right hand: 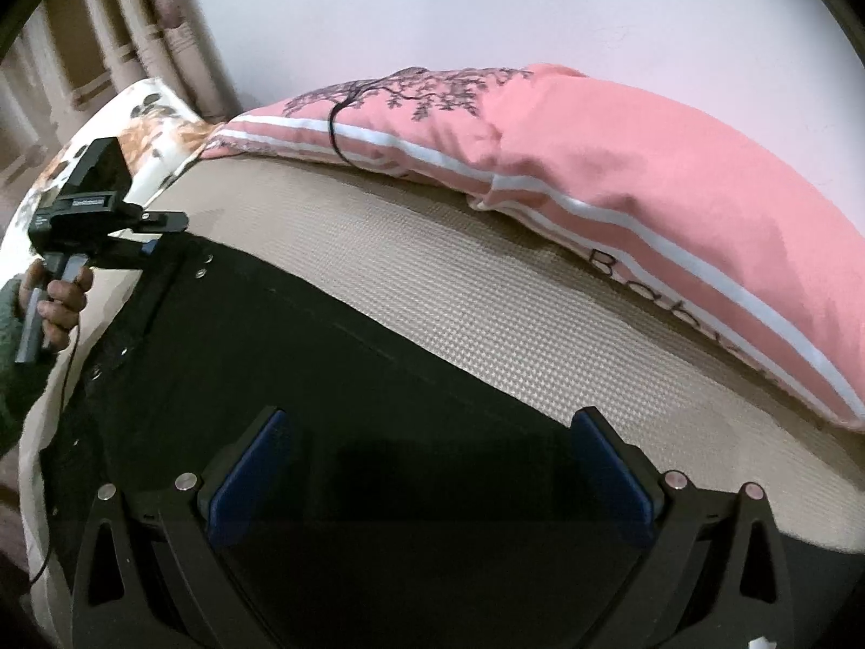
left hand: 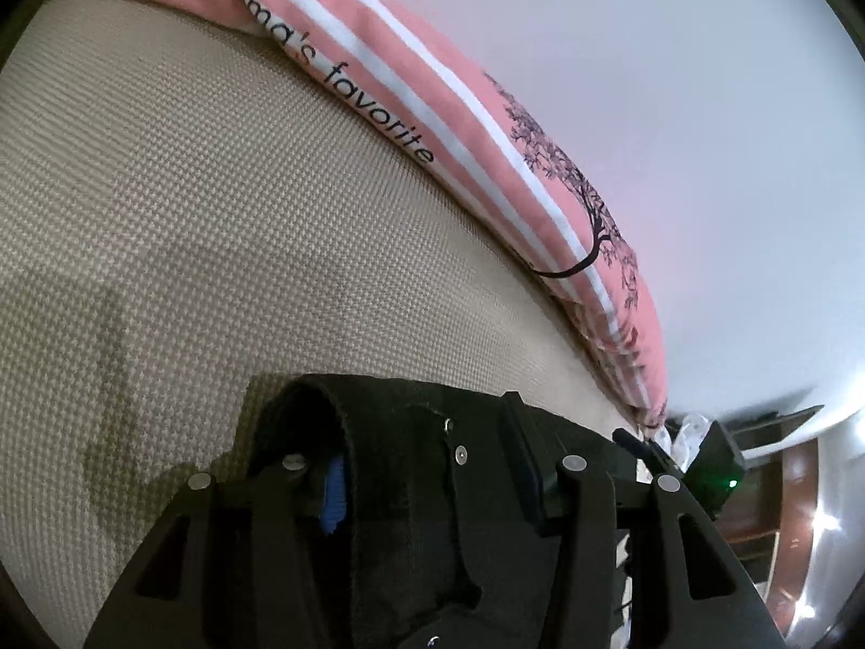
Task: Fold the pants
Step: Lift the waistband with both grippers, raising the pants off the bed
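While spread flat over the tan woven mattress (right hand: 486,292), black pants (right hand: 303,357) fill lower centre and lower left of right wrist view. Waistband end, with metal snaps, toward upper left of that frame. Right gripper (right hand: 432,465) low at bottom centre, jaws wide, blue pads (right hand: 248,476) well apart with dark cloth below and between them; not pressing on it. Left gripper (right hand: 162,227) seen at upper left of same view, at waistband corner, carried by a hand (right hand: 59,297) in a green knit sleeve (right hand: 16,378).

In left wrist view, left gripper (left hand: 432,465) at bottom centre, jaws narrowed around a thick bunch of waistband. Pants (left hand: 400,487) fill the gap between the fingers, snap visible near centre; blue pad (left hand: 335,492) partly buried in cloth on left side. Clamped on the fabric.

Pink pillow (right hand: 676,205) with white stripes, tree print and black lettering along far edge of mattress, upper right in right wrist view, running diagonally across top in left wrist view. Floral pillow (right hand: 157,130) at upper left beside it. White wall (left hand: 649,108) behind.
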